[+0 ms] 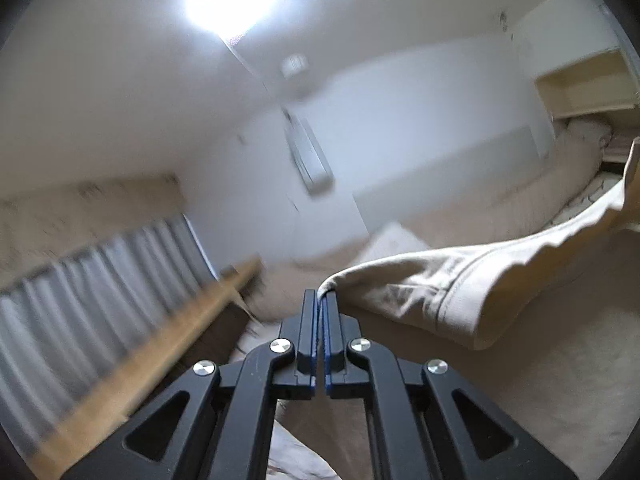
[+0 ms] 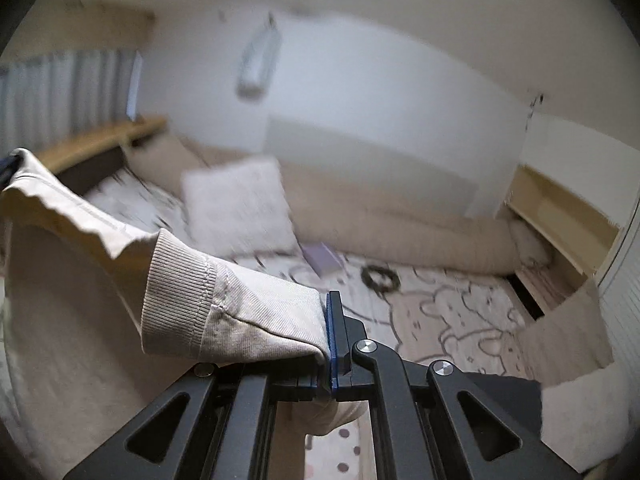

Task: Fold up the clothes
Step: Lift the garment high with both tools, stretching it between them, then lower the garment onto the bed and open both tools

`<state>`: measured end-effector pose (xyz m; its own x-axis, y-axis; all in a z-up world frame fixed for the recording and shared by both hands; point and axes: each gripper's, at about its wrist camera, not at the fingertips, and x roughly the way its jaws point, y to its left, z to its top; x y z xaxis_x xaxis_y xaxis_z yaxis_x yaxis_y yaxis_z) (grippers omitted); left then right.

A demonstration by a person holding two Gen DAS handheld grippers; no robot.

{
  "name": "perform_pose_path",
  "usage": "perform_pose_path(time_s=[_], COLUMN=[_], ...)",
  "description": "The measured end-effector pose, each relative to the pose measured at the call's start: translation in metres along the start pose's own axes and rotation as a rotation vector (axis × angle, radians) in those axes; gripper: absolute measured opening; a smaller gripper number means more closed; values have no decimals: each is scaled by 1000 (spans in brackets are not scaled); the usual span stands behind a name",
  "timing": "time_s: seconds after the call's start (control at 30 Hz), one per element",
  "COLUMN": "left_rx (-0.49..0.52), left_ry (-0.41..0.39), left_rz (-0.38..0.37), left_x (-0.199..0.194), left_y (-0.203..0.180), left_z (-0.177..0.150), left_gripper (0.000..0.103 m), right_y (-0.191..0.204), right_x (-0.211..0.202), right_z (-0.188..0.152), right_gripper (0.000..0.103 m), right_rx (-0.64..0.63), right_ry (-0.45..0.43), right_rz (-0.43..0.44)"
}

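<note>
A beige garment (image 1: 460, 288) with a ribbed hem hangs in the air between both grippers, stretched above the bed. My left gripper (image 1: 322, 300) is shut on one corner of it, and the cloth runs off to the right. In the right wrist view the same beige garment (image 2: 180, 296) drapes over the left finger, and my right gripper (image 2: 326, 320) is shut on its ribbed edge. The far end of the cloth reaches the left gripper's tip (image 2: 8, 168) at the left edge.
Below lies a bed with a patterned sheet (image 2: 460, 312), a white pillow (image 2: 236, 208), a long beige bolster (image 2: 400, 224), a purple box (image 2: 324, 260) and a coiled dark cable (image 2: 380, 278). A wooden headboard shelf (image 1: 160, 344), curtains (image 1: 80, 280) and a wall air conditioner (image 1: 310, 152) surround it.
</note>
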<state>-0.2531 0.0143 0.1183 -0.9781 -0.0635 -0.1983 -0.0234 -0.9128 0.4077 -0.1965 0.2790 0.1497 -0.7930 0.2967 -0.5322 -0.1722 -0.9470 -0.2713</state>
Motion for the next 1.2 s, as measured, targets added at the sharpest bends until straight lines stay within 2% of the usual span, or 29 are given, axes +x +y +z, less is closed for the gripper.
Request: perform_pose_path(time_s=[0.13,0.2,0.27,0.4,0.6,0.67,0.7,0.73,0.77,0.8,0.83,0.93,1.0,1.1,1.2], left_rx=[-20,-23,-9,-1,-15,-28,-39,-49,-60,-73,-84,-122,-148,-119,-116], left_ry=[132,208,284,393,516,560,578,595,609,598,579,549,539,526,550], left_rz=[-61,-98,-126,-169,-215,-247,-255,-262,-268,-269,-268,-290,-325,-382,-396], left_x=[71,108,144,188,234,248,252,256,259,258,255,238,218,167,98], left_y=[-60,-83,-94,-117,-144,-151,-149,-147,-146,-142,-136,-114,-95,-63,-41], left_z=[-29,-52,-78,-127,-181,-193,-194,-195,-196,-194,-189,-177,-172,-183,-214], left_gripper=[3,3,3,3,3,7,11,32,54,60,60,60,60,60,60], right_y=[23,39,55,78,103,107,109,110,110,108,105,91,81,66,57], right_x=[125,181,217,289,356,365,370,374,375,375,370,353,335,298,279], right_z=[-2,-20,-50,-100,-144,-149,-152,-153,-152,-150,-145,-129,-127,-132,-153], right_gripper=[4,4,4,4,4,4,8,16,47,77,82,82,82,82,82], right_rx=[1,-1,-9,-39,-24,-10,-2,8,15,24,31,47,47,-18,-95], right_ry=[115,193,264,385,472,486,493,509,513,505,471,403,384,353,452], right_rz=[-36,-36,-33,-26,-5,24,39,37,28,13,-10,-44,-23,-10,39])
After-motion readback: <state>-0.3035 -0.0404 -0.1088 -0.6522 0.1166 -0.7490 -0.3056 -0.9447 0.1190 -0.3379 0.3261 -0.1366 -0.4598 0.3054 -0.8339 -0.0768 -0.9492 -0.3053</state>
